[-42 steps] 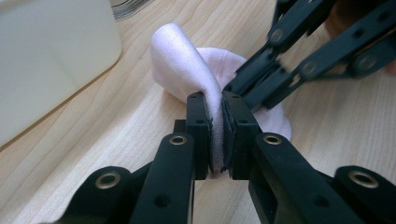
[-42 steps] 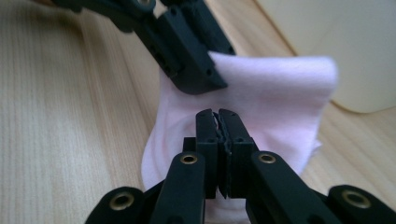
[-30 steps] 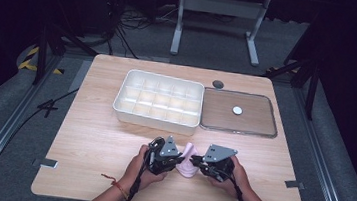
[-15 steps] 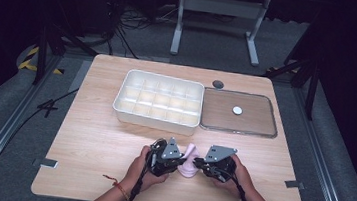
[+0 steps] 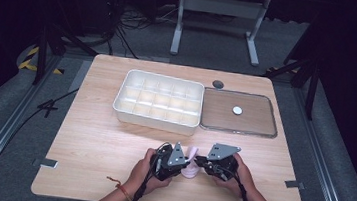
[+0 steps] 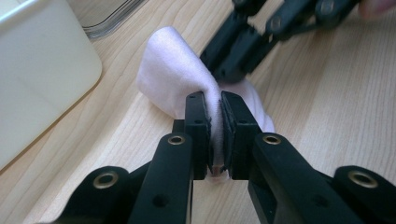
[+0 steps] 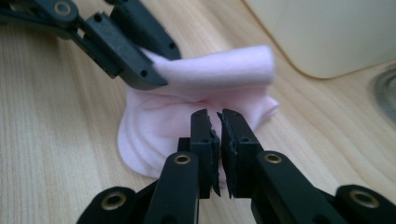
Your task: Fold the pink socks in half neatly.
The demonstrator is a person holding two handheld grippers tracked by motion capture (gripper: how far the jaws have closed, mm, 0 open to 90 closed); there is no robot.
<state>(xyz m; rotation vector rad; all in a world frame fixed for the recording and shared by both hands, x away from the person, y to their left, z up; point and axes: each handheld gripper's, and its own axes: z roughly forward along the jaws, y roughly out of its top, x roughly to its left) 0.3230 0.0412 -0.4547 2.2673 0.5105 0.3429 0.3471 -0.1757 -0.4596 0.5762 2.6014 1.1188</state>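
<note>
Both grippers sit near the front edge of the table, meeting over a small pink cloth that lies bunched on the wood between them. The left gripper is clamped on a fold of the cloth, its jaws almost together with the fabric pinched between the pads. The right gripper is likewise closed on the cloth's near edge.

The likeliest trouble is a slip: each hold looks thin, on soft fabric, so a pull apart could draw the cloth out of one pair of jaws and let the fold collapse. With the two grippers so close, their tips could also knock together or catch the same layer twice.

Farther back stand the white compartment tray and, just beside it, a clear lid; a wide swing could nudge the tray.
</note>
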